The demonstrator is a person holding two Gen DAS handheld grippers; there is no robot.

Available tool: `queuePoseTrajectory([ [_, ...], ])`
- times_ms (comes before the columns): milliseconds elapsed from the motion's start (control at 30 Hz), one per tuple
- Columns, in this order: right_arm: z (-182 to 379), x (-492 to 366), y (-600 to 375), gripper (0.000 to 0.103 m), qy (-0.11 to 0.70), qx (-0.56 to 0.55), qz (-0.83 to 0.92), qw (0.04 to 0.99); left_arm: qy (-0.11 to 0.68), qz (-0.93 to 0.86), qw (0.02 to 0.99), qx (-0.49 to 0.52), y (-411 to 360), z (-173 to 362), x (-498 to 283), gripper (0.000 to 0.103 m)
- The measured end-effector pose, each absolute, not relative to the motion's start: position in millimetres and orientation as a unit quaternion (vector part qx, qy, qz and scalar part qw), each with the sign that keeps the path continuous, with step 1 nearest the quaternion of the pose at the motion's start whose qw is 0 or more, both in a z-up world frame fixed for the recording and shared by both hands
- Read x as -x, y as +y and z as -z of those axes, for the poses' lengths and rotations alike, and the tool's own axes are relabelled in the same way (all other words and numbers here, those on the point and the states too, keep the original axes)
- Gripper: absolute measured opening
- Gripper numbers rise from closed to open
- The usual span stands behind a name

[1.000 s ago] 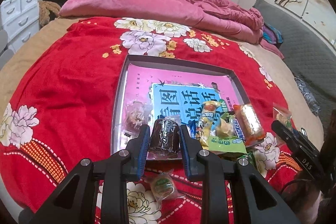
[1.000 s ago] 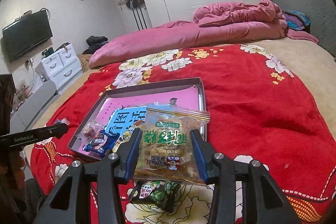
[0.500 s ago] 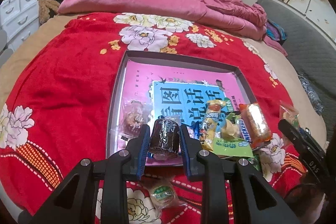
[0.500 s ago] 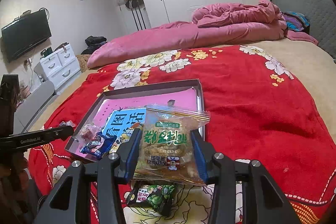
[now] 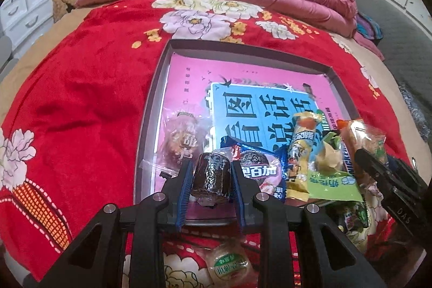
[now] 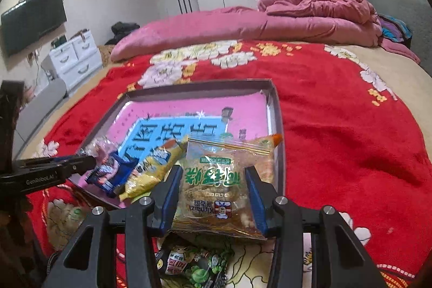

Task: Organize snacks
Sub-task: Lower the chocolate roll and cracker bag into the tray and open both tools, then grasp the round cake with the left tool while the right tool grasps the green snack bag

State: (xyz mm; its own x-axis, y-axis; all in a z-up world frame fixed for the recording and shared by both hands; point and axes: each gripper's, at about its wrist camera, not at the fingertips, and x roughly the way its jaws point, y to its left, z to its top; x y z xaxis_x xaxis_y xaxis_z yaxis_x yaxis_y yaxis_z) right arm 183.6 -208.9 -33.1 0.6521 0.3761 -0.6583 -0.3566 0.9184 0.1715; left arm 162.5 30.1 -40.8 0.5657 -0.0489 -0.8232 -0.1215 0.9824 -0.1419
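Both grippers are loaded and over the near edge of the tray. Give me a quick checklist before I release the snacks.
1. Left gripper clamped on dark wrapped cake: ok.
2. Right gripper clamped on clear biscuit bag: ok.
3. Cake over tray interior: ok.
4. Biscuit bag fully over tray: cannot tell.
5. Free floor under cake: cannot tell; blue cookie packet lies beside it.
6. Grippers apart: ok.

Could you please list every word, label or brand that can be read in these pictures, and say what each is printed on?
"GenRobot.AI": side of the left hand-held gripper.
"DAS": side of the right hand-held gripper.
"Xinmaizi", upside down: clear cake packet in the right hand-held gripper.
"百加": blue biscuit packet.
Large Chinese characters on the blue panel of the tray: partly covered, not readable whole.
Other wrappers: too small or blurred.
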Motion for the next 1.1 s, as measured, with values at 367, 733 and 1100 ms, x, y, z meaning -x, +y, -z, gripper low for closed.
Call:
queuePoseTrajectory([
  [367,31.2,-180.9,-212.5,0.059,0.355,-0.031,-0.208,0.911,0.46,-0.029,0.883,0.092,34.8,37.4,-161.5,0.03],
  [733,16.8,-155.6,-241.0,0.07,0.352,-0.07,-0.197,0.912,0.459,-0.007,0.882,0.103,37.6,29.4,-127.6,0.046],
  [1100,20.9,-132.0,-241.2,0.07,0.377,-0.072,-0.179,0.906,0.486,0.026,0.866,0.119,28.5,44.8,-97.6,0.049],
])
